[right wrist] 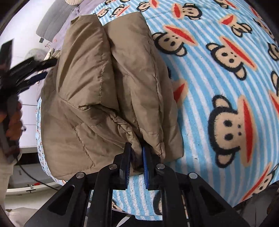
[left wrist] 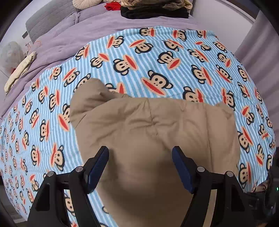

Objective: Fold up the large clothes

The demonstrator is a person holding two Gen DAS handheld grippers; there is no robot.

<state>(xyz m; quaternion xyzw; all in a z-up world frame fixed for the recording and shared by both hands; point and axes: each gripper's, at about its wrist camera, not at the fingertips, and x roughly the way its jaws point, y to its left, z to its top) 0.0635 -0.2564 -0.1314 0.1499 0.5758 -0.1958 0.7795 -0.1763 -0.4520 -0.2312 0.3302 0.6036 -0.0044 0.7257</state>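
Observation:
A tan padded jacket [left wrist: 153, 132] lies folded on a blue-and-white striped blanket with monkey faces [left wrist: 157, 57]. My left gripper [left wrist: 140, 153] hovers above the jacket with its jaws wide open and nothing between them. In the right wrist view the same jacket [right wrist: 97, 87] shows its quilted seams and a folded sleeve. My right gripper [right wrist: 136, 153] is shut on a gathered edge of the jacket near the blanket's [right wrist: 218, 78] surface. The left gripper [right wrist: 26, 69] appears blurred at the far left of that view, held by a hand [right wrist: 14, 122].
A purple bedsheet [left wrist: 73, 35] lies beyond the blanket. A stack of folded clothes, black and beige [left wrist: 155, 8], sits at the bed's far end, with a red item [left wrist: 111, 6] beside it. A cream cloth [left wrist: 19, 69] lies at the left edge. A grey headboard [left wrist: 47, 21] stands behind.

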